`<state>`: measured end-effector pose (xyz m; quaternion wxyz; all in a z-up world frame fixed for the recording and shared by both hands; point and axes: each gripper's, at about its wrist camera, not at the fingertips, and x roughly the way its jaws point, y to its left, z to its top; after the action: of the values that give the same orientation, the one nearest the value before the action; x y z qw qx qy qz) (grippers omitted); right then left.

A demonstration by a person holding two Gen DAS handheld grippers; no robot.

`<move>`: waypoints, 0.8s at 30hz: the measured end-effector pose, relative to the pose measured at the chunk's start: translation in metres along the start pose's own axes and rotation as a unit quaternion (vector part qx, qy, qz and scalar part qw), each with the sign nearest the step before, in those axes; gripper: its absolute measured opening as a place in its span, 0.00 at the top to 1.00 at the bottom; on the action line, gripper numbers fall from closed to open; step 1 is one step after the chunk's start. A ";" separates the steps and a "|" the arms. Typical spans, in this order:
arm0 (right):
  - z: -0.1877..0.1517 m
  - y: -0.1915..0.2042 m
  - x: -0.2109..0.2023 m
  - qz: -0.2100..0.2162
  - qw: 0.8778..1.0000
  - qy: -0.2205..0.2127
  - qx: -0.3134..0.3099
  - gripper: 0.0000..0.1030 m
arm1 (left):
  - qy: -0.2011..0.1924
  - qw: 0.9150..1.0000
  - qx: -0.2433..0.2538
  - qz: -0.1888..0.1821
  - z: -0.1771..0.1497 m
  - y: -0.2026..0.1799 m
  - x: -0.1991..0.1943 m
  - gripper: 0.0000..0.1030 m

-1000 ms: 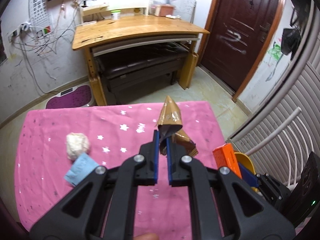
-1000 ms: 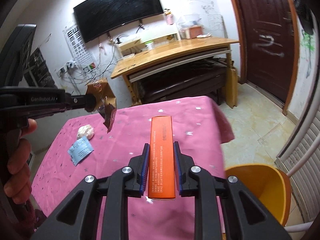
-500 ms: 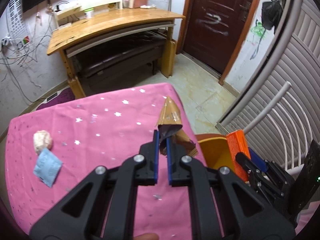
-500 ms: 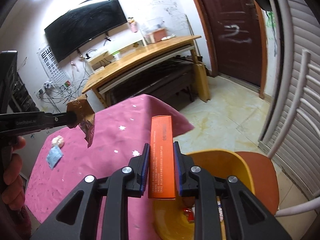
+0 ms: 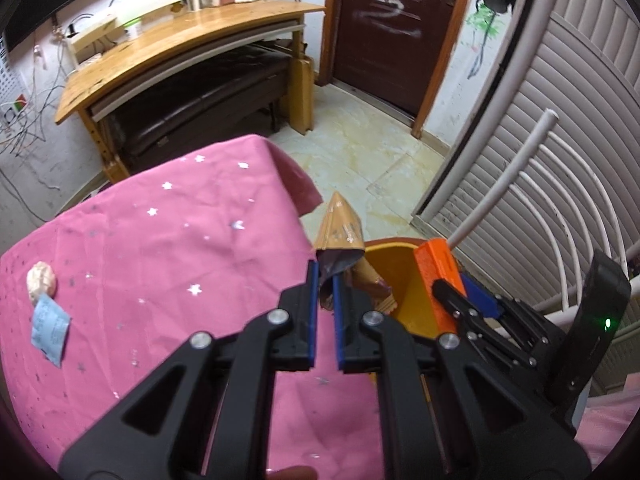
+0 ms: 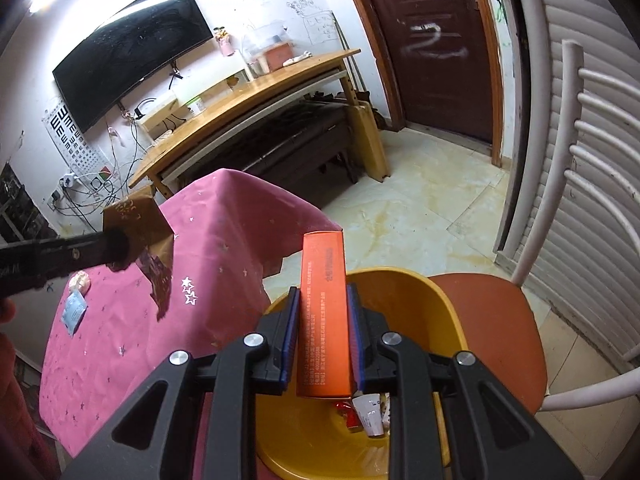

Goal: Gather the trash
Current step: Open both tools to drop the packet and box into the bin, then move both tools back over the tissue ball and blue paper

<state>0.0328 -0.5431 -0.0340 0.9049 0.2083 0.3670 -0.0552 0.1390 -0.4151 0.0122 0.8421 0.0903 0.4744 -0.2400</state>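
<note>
A: What is held by the right hand-held gripper?

B: An orange carton is clamped between its blue pads. The carton is held above the yellow bin, which is placed on a red-brown chair seat. Some trash, among it a small white cup, is seen at the bottom of the bin.

A: And the left hand-held gripper?

B: It is closed on a brown foil wrapper. The wrapper is kept in the air, over the right edge of the bench, just beside the rim of the yellow bin. The right hand-held gripper with the orange carton is seen near it, over the bin.

A: What is left on the bench?

B: A pink cloth with silver stars is spread over it. A crumpled paper ball and a light blue sachet are lying at its left side, close to each other, well apart from both grippers.
</note>
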 end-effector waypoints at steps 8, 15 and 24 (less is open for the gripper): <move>0.000 -0.017 -0.004 -0.005 1.000 -0.006 0.026 0.69 | 0.022 0.999 0.005 -0.024 -0.001 -0.020 0.010 0.94; -0.001 -0.026 -0.011 -0.006 0.999 -0.018 0.038 0.64 | 0.038 0.999 0.008 -0.038 -0.006 -0.029 0.018 0.55; -0.001 -0.018 -0.011 0.002 0.999 -0.019 0.030 0.62 | 0.044 0.998 -0.013 -0.035 -0.011 -0.013 0.020 0.55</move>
<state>0.0196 -0.5600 -0.0327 0.9052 0.2349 0.3475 -0.0686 0.1329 -0.4286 -0.0096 0.8124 0.0731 0.5171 -0.2593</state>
